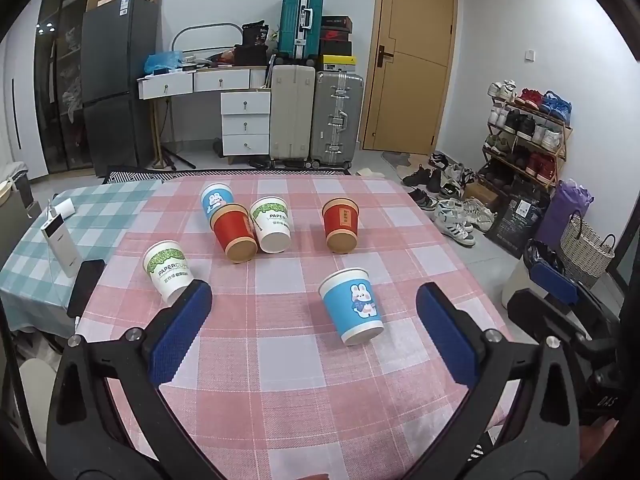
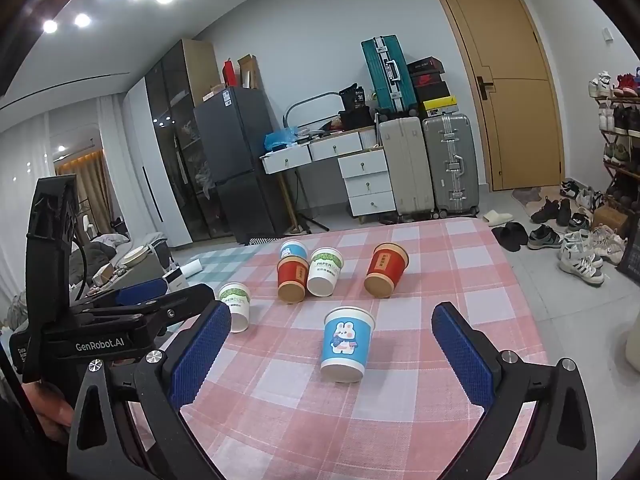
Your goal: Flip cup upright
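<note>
Surface (image 1: pixel 280 380) with pink check cloth carries six paper cups. All look tipped on their sides, bases toward the near edge and mouths toward the far edge.

Left gripper (image 1: pixel 314 294): fingers spread wide, holding nothing. Right gripper (image 2: pixel 332 314): same, wide apart and empty. Both hover over the near edge, pointing toward the far edge.

Target, by my read, is the blue cup (image 1: pixel 352 304), the one closest to the near edge and well apart from the others. Its long axis runs near edge to far edge, roughly in line with the fingers, and the base faces them.

- Right wrist view: the cup sits almost centred between the fingers, just ahead of the tips.
- Left wrist view: the cup sits right of centre, closer to the right-hand finger.
- So the right gripper is better lined up. It can go straight forward to straddle the cup wall, close across the width, then swing the mouth upward.

Others:
- White cup (image 1: pixel 168 272) by the left edge, just behind the left gripper's left finger.
- Red cup (image 1: pixel 340 224) alone toward the far edge.
- A blue, red and white trio bunched beside it.

Risk: the paper wall crushes easily.
</note>
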